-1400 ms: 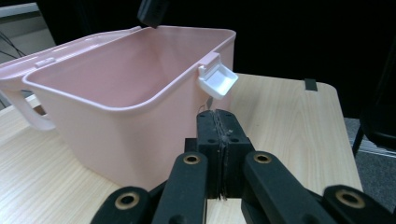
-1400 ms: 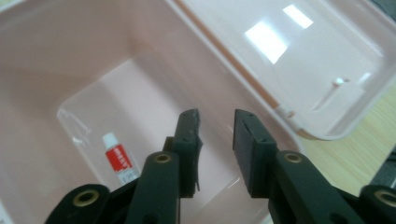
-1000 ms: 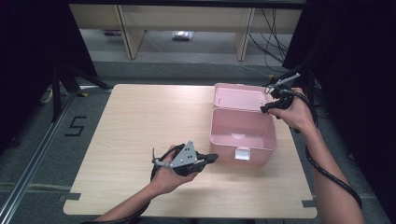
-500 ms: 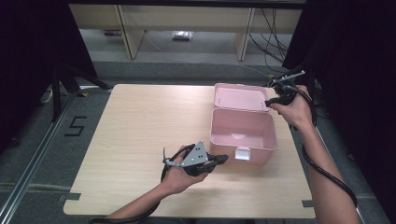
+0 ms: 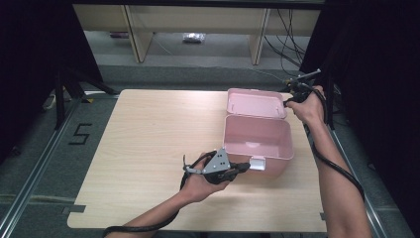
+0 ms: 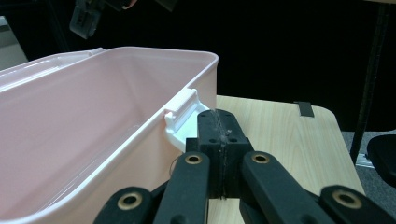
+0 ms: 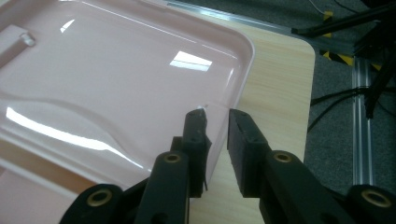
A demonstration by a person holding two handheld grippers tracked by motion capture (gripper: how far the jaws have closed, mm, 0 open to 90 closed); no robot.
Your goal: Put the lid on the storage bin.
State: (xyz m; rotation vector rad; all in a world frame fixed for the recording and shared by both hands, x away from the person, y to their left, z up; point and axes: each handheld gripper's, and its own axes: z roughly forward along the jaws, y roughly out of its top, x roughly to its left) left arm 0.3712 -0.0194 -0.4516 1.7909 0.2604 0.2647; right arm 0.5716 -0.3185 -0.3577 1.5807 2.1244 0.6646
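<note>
R claw [image 7: 217,119] astride glossy pink plastic lid [image 7: 116,70], rounded rim.

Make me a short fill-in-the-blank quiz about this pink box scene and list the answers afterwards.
1. The pink box on the table has its lid ____.
2. The left gripper, next to the white latch, has its jaws ____.
3. The rim of the lid lies between the jaws of the ____ gripper.
4. The inside of the box is ____.

Missing words: open; shut; right; empty
</note>
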